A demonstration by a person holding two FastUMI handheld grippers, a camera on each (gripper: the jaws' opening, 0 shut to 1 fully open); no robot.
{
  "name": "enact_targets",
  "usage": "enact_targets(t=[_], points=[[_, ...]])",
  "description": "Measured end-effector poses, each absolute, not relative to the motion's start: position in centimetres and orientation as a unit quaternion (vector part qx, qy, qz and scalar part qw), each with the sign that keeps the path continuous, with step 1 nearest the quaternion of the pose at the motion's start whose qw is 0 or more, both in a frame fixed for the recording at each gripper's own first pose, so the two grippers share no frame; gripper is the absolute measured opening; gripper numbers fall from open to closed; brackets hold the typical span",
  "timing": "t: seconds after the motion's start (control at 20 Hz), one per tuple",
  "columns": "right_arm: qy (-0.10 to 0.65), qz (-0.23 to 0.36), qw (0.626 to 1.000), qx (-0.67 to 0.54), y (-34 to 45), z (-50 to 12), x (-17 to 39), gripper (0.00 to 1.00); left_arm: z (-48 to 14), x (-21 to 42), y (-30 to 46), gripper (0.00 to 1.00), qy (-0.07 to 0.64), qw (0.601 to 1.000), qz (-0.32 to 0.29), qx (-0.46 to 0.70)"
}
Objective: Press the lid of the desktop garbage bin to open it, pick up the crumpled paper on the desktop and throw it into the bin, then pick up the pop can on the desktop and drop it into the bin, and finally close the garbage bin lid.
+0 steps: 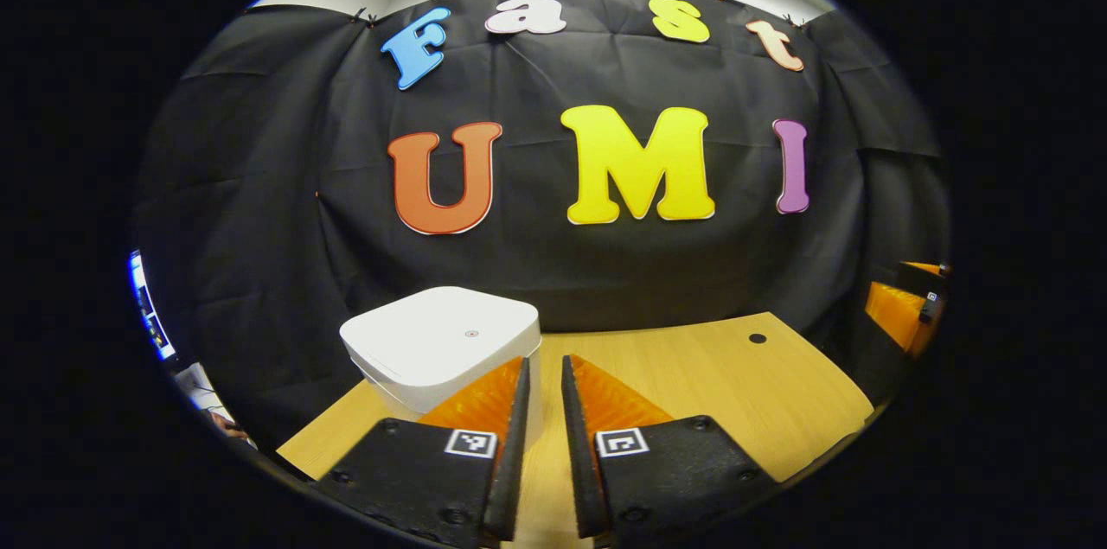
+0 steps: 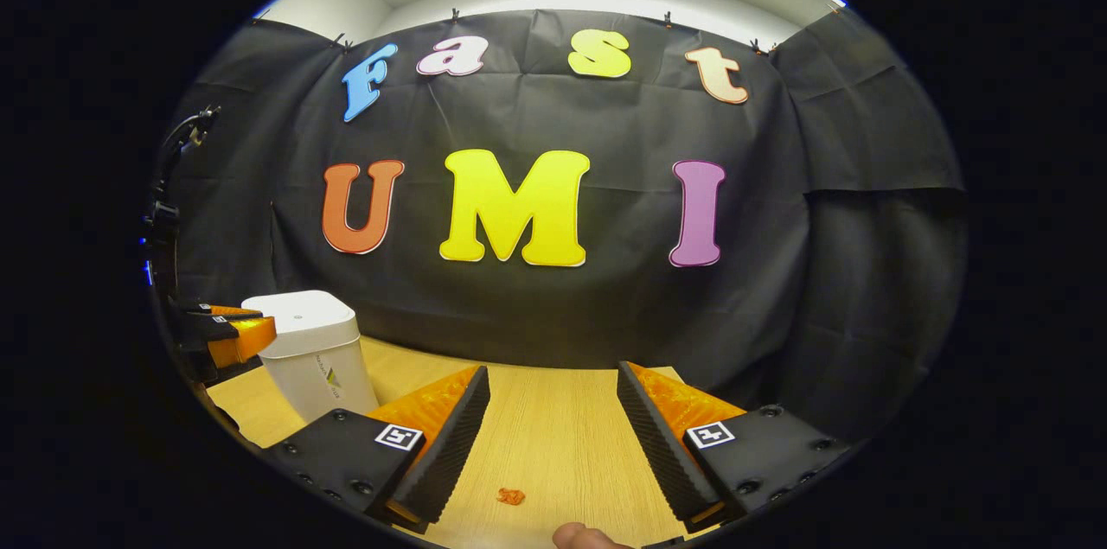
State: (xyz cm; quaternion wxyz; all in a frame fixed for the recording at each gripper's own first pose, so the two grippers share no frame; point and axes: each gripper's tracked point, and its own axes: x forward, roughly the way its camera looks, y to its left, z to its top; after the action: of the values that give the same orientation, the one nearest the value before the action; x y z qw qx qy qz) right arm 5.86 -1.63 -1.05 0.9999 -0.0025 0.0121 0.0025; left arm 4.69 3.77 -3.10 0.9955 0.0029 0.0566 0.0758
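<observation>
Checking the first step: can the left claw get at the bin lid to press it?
Probably yes. In the left gripper view the left claw sits right before the bin, its lid shut and bare, with nothing between. The fingers are nearly together, which suits pressing.

The left gripper (image 1: pixel 543 376) is level, pointing forward, its jaws nearly closed with only a narrow slit between the fingers (image 1: pixel 517 411) and nothing gripped. In the right gripper view it shows (image 2: pixel 233 333) far off to the left, seen side-on. The right gripper (image 2: pixel 553 389) also points forward and level, its jaws spread wide and empty. In the left gripper view it appears (image 1: pixel 904 311) at the far right edge. A fingertip (image 2: pixel 584 537) of the person peeks in at the bottom edge of the right gripper view.
</observation>
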Motion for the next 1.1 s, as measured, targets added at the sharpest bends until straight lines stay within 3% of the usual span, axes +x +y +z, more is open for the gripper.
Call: enact_targets(t=[0.1,0.45,1.1], points=[[0.015,0.002,1.0,-0.002,-1.5,-1.1,6.6,0.94,-3.4,5.8,4.4,0.04,0.064,0.995,0.077,0.001],[0.025,0.013,1.0,-0.012,-0.5,-1.5,8.7,0.94,-3.8,11.0,10.8,0.03,0.091,0.983,0.16,-0.011],[0.026,0.003,0.999,-0.019,-1.2,-1.5,10.5,0.94,-6.1,16.0,13.1,0.02,0.149,0.97,0.187,-0.053]])
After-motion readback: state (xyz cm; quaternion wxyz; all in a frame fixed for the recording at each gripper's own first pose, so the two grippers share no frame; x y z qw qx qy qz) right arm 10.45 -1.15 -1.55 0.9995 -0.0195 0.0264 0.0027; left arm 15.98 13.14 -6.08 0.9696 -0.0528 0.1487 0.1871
